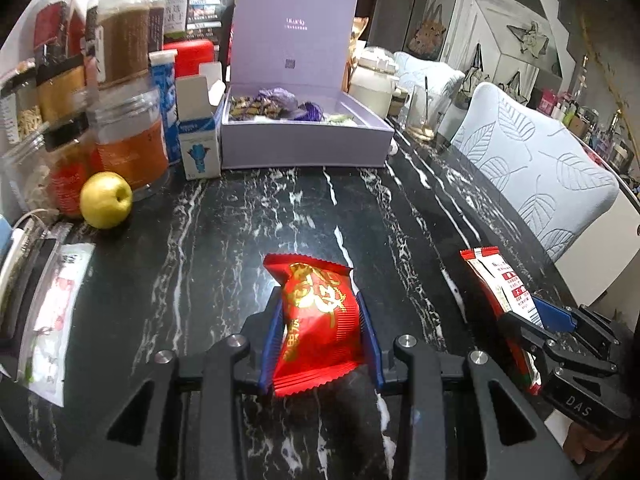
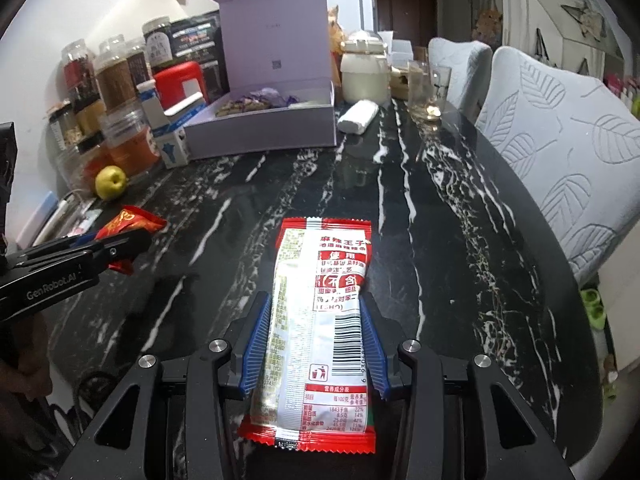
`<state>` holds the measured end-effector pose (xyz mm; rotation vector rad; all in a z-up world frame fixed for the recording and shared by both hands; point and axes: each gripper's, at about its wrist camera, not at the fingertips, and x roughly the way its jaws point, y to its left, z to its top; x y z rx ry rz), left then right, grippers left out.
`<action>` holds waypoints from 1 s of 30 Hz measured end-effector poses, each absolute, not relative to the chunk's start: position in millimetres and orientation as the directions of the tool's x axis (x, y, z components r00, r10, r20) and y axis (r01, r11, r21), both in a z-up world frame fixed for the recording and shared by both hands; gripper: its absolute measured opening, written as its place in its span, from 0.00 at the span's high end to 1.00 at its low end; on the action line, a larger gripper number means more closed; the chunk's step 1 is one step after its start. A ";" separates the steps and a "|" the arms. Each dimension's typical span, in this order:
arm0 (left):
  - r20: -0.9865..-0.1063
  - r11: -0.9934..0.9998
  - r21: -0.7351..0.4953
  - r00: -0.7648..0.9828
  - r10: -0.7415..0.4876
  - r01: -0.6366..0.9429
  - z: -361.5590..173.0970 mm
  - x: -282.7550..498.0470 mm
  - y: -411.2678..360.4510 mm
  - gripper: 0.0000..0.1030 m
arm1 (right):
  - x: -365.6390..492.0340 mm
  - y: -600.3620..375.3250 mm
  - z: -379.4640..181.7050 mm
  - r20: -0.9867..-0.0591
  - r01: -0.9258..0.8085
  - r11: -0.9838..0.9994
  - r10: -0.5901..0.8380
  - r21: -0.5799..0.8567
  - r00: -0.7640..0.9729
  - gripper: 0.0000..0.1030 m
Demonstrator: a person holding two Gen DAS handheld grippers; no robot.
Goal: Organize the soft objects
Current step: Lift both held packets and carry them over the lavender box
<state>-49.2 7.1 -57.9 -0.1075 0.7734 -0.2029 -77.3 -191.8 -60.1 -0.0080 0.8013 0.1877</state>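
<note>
Here both soft packets are up off the table, each pinched across its width so that it hangs flat and cannot slip. The red packet (image 1: 316,320) with gold lettering sits between the blue pads of the left gripper (image 1: 320,332), whose fingers are closed tight on it, creasing the wrapper at the waist; its sealed ends stick out in front and behind. The white-and-red snack packet (image 2: 316,320), longer and flatter, lies lengthwise between the fingers of the right gripper (image 2: 314,340), which are closed on its sides, printed back facing up, with much of its length reaching past the fingertips. Holding them by the middle likely keeps such limp things from folding over in transit.

Ahead, at the far side of the dark marbled table (image 1: 248,232), stands the open lilac box (image 1: 304,136), lid propped upright, already holding small wrapped sweets; it looks like the intended destination, well apart from both packets. Left of it crowd jars (image 1: 124,140), a small carton (image 1: 200,152) and a yellow apple (image 1: 106,199), so the clear middle lane seems the sensible approach.
</note>
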 end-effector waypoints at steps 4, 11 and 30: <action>-0.653 0.977 -0.166 0.727 -0.213 0.137 -38.7 -56.8 10.1 0.66 | -84.0 -190.9 -47.6 -0.692 -0.188 0.979 0.192 0.082 0.696 0.58; -0.595 0.981 -0.136 0.781 -0.190 0.136 -5.6 -63.2 12.1 0.66 | -91.3 -183.0 -18.7 -0.626 -0.244 0.964 0.252 0.101 0.738 0.58; -0.489 0.989 -0.112 0.861 -0.138 0.095 63.5 -36.7 17.3 0.66 | -61.8 -162.1 55.1 -0.479 -0.363 0.923 0.378 0.127 0.792 0.58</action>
